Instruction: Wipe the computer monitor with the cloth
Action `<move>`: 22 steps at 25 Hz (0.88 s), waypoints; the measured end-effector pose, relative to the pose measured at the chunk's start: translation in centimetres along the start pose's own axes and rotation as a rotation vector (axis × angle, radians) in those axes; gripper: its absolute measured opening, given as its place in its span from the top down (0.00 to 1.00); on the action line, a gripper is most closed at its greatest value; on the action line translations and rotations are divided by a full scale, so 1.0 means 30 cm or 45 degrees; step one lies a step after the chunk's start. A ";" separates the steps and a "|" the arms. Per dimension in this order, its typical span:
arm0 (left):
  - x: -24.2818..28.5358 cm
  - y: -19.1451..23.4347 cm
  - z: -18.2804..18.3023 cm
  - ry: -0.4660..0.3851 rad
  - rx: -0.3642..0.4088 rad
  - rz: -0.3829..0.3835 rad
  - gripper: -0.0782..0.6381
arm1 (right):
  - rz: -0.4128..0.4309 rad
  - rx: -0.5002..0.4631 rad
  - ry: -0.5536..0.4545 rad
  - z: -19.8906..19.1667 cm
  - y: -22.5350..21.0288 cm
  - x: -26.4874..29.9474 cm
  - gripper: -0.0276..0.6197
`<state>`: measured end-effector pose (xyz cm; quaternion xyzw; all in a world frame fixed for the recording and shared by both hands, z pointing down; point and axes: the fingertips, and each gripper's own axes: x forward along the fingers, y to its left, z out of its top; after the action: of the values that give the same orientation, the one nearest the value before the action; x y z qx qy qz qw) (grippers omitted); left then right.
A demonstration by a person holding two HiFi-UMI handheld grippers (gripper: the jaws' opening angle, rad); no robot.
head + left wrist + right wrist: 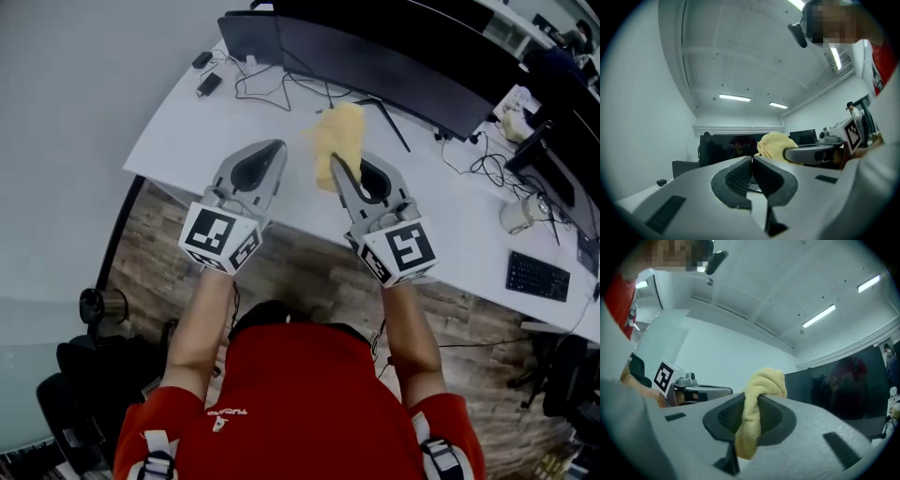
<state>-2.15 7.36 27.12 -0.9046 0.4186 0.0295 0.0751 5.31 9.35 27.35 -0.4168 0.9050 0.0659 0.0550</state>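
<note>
We start at the left, where the left gripper (pixel 277 148) sits at about 11 o'clock from the middle of the head view. In its own view, the left gripper (pixel 751 160) has its jaws pressed together with nothing between them. We judge it is held idle and level beside its partner, so it stays out of the wiping path.

Next comes the cloth (pixel 339 131), yellow and bunched, at about 12 o'clock. The right gripper (pixel 336 165) clamps it. In the right gripper view, the right gripper (pixel 756 398) has its jaws closed on a fold of the cloth (pixel 764 380). A rounded wad stands beyond the tips and a tail hangs below. We think the wad is left proud so that soft fabric, not hard jaw, meets the glass.

The cloth hangs in the air above the white desk (pixel 178 131), apart from the screen. The computer monitor (pixel 394 66) runs dark across 1 o'clock, beyond both grippers. It may be a row of several screens, though the steep angle makes that hard to tell. Wiping has not begun, by our reading. Both grippers point towards 12 o'clock, which suits a forward reach to the panel.

At 3 o'clock, a keyboard (pixel 536 277) lies well apart from all this.
</note>
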 end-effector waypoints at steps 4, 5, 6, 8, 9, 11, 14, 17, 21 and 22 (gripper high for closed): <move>0.077 0.034 0.006 -0.001 -0.005 -0.003 0.87 | 0.015 -0.055 -0.003 0.049 -0.076 0.075 0.86; 0.096 0.047 0.007 -0.003 -0.009 -0.006 0.87 | 0.017 -0.068 0.001 0.060 -0.097 0.101 0.86; 0.116 0.063 0.007 -0.006 -0.014 -0.009 0.87 | 0.018 -0.083 0.008 0.069 -0.119 0.130 0.86; 0.154 0.103 0.006 -0.015 -0.023 -0.012 0.87 | 0.011 -0.129 0.025 0.087 -0.159 0.190 0.86; 0.175 0.128 0.005 -0.019 -0.025 -0.013 0.87 | 0.005 -0.156 0.032 0.096 -0.179 0.222 0.86; 0.220 0.181 0.006 -0.026 -0.021 -0.019 0.87 | -0.006 -0.203 0.042 0.115 -0.221 0.289 0.86; 0.292 0.268 0.016 -0.037 -0.006 -0.042 0.87 | -0.013 -0.264 0.043 0.155 -0.281 0.396 0.86; 0.357 0.372 0.020 -0.036 0.005 -0.062 0.87 | -0.017 -0.310 0.039 0.201 -0.331 0.515 0.86; 0.442 0.498 0.012 -0.018 0.019 -0.102 0.87 | -0.038 -0.393 0.063 0.248 -0.387 0.668 0.86; 0.460 0.528 0.010 -0.014 0.022 -0.110 0.87 | -0.043 -0.410 0.072 0.254 -0.399 0.704 0.86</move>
<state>-5.26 -13.10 23.45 -0.9210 0.3789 0.0277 0.0864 1.11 -12.86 15.70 -0.4369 0.8768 0.1974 -0.0370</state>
